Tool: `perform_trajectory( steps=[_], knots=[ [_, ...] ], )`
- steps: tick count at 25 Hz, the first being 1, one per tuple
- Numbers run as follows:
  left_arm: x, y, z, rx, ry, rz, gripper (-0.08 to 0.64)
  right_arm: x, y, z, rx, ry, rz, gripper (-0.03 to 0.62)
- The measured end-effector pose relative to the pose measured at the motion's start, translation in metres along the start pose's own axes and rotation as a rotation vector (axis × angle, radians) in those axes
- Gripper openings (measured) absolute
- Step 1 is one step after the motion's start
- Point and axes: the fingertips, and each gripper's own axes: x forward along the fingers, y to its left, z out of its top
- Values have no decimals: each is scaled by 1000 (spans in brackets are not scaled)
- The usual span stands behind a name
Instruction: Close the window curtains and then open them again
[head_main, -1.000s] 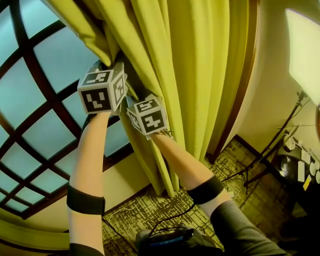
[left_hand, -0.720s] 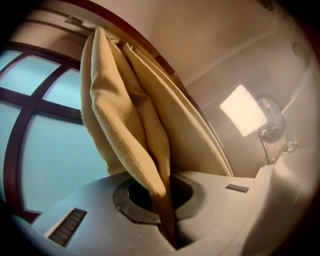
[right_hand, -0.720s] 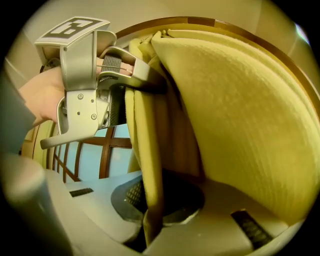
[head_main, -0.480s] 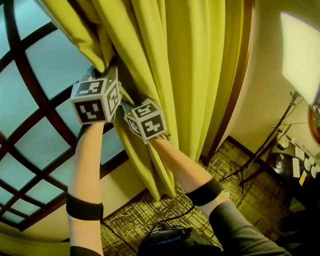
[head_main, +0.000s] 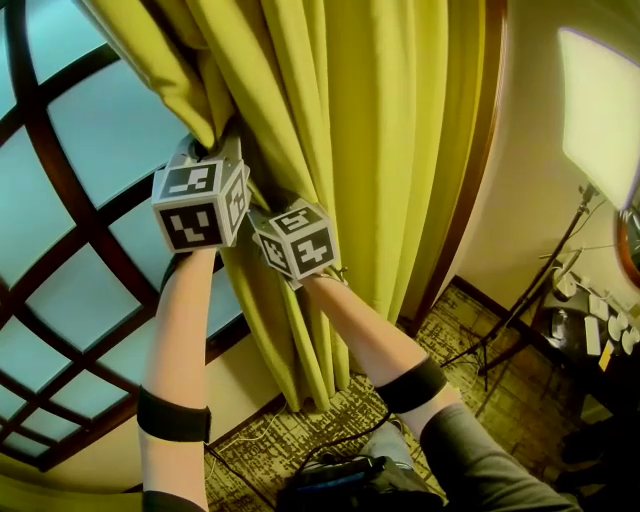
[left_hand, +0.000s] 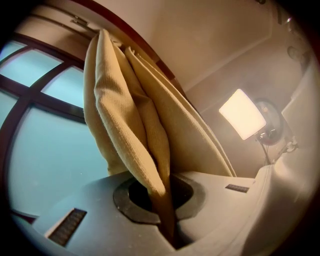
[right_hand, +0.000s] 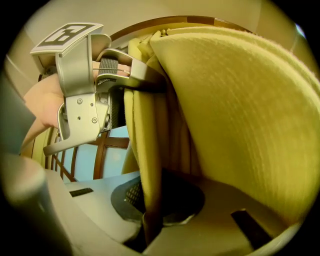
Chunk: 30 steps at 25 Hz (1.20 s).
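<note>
- Fabric of the yellow-green curtain (head_main: 350, 130) is pinched by both tools. The left gripper (left_hand: 167, 225) and right gripper (right_hand: 150, 227) are each clenched on a fold rising from between the jaws.
- Likely best: hold both pinches firm and draw sideways evenly, without tugging down.
- The right gripper view alone shows the left gripper gripping just left of its jaws.
- The head view alone shows the window (head_main: 90, 130) mostly uncovered.

Change over one second, head view. The hanging lower end of the curtain (head_main: 290, 340) swung left, toward the window (head_main: 90, 140), and its hem came to rest farther from the right-hand frame. The left gripper (left_hand: 167, 220) and the right gripper (right_hand: 150, 222) sank slightly in the picture.
</note>
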Motion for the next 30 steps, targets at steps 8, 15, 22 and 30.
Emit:
perform_trajectory(
  steps=[8,15,22,30],
  knots=[
    [27,-1,4,19,-22,67,3,7,-26,9,-1,-38,66,29],
    [50,-1,32,50,-43,132,3,7,-50,40,4,-85,130,29],
    [138,-78,27,149,24,43,2,-1,-146,31,-5,-69,80,28],
    [224,-148,13,135,30,-44,3,-26,-261,13,15,-58,-25,28]
  ],
)
